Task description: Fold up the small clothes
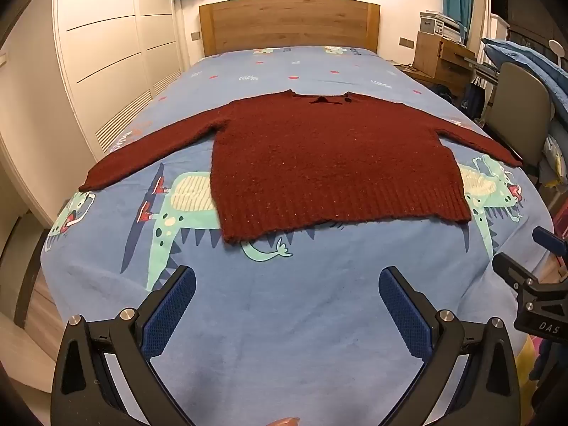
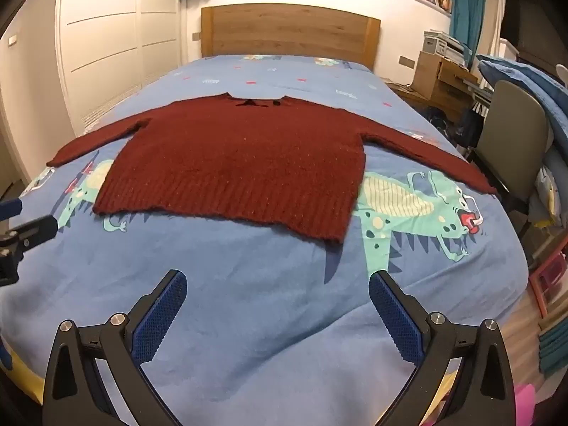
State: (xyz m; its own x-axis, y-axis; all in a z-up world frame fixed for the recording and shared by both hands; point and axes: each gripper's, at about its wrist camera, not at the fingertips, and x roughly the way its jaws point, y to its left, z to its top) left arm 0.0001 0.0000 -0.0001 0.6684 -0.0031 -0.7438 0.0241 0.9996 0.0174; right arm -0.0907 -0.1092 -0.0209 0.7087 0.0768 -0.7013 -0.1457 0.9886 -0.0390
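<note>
Left gripper (image 1: 287,294): black two-finger claw with blue textured pads, jaws spread wide, gripping nothing; it hovers level above the near end of the bed, pointing toward the headboard.
Right gripper (image 2: 278,296): same build, jaws equally wide apart and empty, held beside the left one at a similar height, also aimed along the bed.
Dark red knitted long-sleeved sweater (image 1: 330,156): laid flat on the cover, neckline toward the headboard, ribbed hem nearest the claws, both sleeves stretched outward to the sides; apart from both grippers.
Blue bed cover with green dragon print (image 1: 284,319): under the sweater, lightly wrinkled.
Wooden headboard (image 1: 289,23): upright at the far end.
</note>
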